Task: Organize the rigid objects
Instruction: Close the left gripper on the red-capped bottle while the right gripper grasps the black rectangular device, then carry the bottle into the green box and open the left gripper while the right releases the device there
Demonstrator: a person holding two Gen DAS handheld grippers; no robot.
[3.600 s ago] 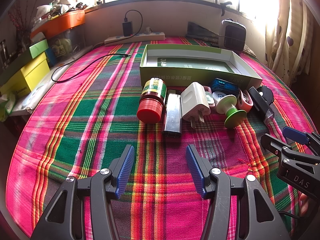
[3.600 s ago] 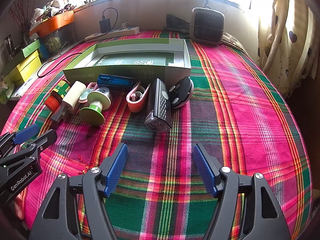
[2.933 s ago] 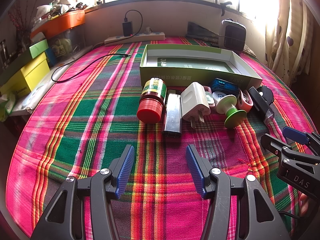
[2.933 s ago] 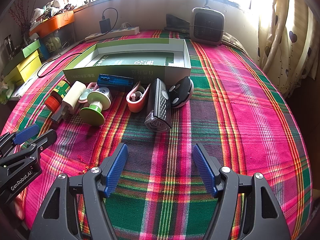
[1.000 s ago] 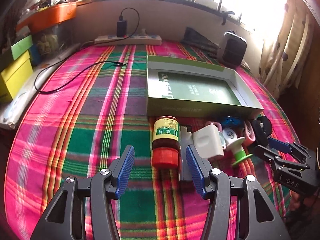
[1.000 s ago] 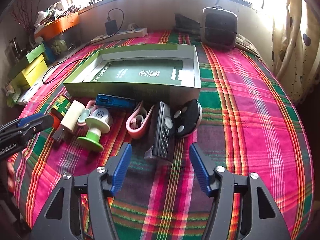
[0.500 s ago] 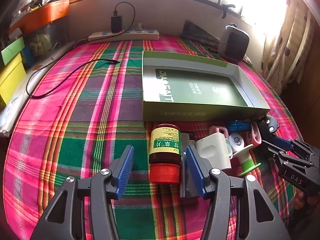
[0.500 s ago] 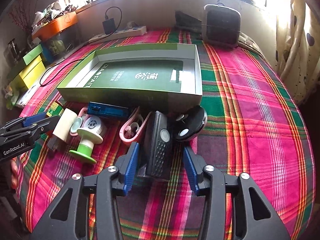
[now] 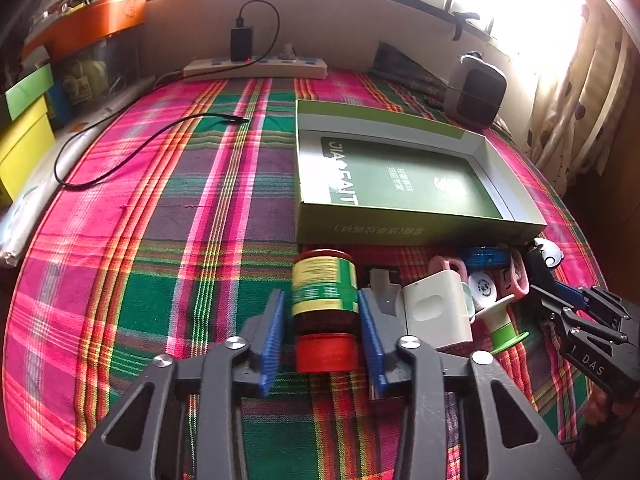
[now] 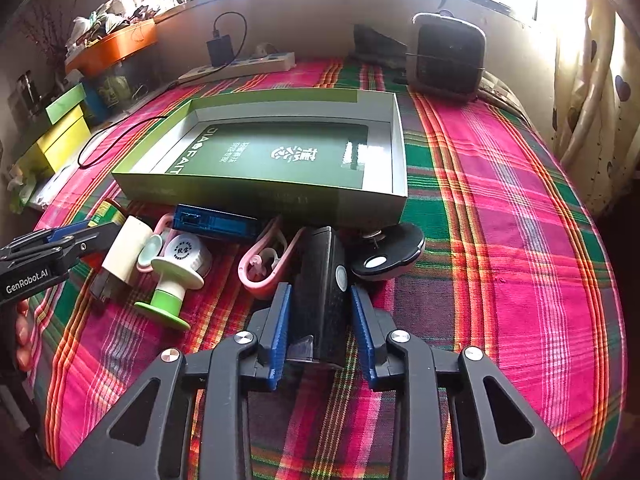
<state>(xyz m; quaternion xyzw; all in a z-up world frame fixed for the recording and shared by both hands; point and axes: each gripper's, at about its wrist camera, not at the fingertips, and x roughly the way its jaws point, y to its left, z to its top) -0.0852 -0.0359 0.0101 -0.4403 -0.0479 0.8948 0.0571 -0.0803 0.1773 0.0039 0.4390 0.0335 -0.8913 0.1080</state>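
Jaws of both grippers have come in from wide open since a sec ago and are closing: left gripper around the red-capped bottle, right gripper around the black remote. Pads look about touching; firm grip unclear. Both items lie on the plaid cloth just beside the green box near wall. So pickup is starting, box prob. next. White plug and pink clip crowd in close.
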